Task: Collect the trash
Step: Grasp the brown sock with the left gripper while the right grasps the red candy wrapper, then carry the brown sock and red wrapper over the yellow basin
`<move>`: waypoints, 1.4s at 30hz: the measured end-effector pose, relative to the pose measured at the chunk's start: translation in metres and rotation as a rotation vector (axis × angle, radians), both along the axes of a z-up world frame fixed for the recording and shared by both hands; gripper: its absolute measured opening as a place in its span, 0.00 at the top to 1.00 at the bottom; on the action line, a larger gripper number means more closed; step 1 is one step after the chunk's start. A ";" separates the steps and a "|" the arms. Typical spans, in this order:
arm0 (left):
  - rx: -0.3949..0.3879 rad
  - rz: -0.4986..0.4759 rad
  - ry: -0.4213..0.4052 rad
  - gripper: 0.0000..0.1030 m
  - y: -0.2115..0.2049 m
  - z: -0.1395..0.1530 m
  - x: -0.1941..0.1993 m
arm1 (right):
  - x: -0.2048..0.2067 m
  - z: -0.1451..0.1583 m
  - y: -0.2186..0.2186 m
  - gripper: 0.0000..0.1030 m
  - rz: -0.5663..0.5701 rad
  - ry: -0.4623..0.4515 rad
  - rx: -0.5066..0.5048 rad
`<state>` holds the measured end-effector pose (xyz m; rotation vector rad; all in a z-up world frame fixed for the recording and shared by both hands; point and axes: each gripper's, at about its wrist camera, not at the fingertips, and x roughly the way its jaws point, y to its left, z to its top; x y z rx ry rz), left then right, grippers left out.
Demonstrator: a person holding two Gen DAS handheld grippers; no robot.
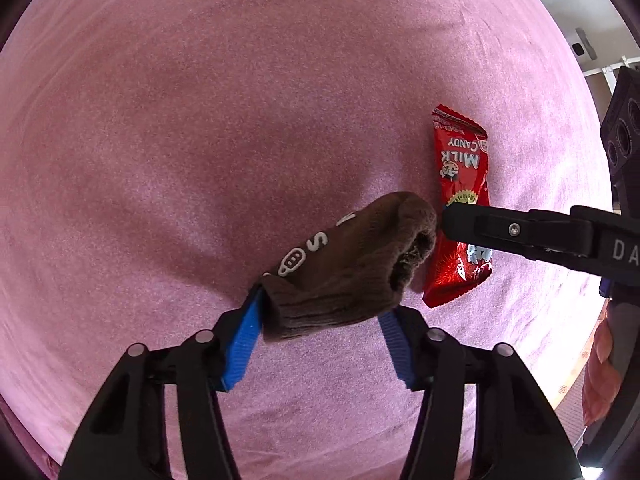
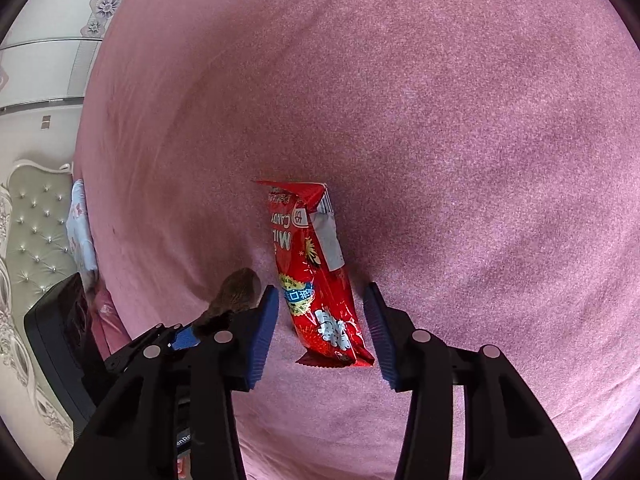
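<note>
A home bedroom, by every sign: a pink plush bedspread [image 2: 440, 100] fills both wrist views, soft and faintly creased, spread over a wide bed; left of it in the right wrist view stands a grey tufted headboard [image 2: 36, 232] studded with buttons inside a carved white frame, and between headboard and bedspread lies a pale patterned pillow [image 2: 82, 236]. Above the headboard runs a white wardrobe front [image 2: 52, 64] with flower-patterned panels; household litter on the bedspread, a brown knitted sock [image 1: 348, 264] just beside a red milk candy wrapper [image 1: 464, 184], suits a lived-in room.
</note>
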<state>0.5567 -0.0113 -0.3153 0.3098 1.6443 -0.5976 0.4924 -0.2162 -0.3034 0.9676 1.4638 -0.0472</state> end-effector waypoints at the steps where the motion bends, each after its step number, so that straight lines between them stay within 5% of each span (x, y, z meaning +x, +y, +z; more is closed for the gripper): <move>1: 0.005 0.010 -0.002 0.60 0.004 0.001 0.003 | 0.000 -0.001 -0.002 0.69 -0.006 0.007 -0.004; 3: 0.017 0.021 -0.014 0.75 0.012 0.002 0.006 | -0.007 -0.002 -0.006 0.72 -0.024 -0.003 0.014; 8: 0.012 0.040 -0.043 0.85 0.022 0.012 0.005 | -0.033 0.001 -0.021 0.73 -0.037 -0.023 0.044; 25: -0.129 0.011 0.033 0.86 0.016 0.059 -0.127 | -0.192 0.064 -0.053 0.73 -0.103 -0.082 0.024; 35: -0.179 -0.038 0.097 0.86 -0.023 0.078 -0.198 | -0.326 0.090 -0.082 0.73 -0.229 -0.086 -0.002; 42: -0.196 -0.099 0.117 0.86 -0.070 0.085 -0.283 | -0.394 0.102 -0.098 0.73 -0.324 -0.109 0.001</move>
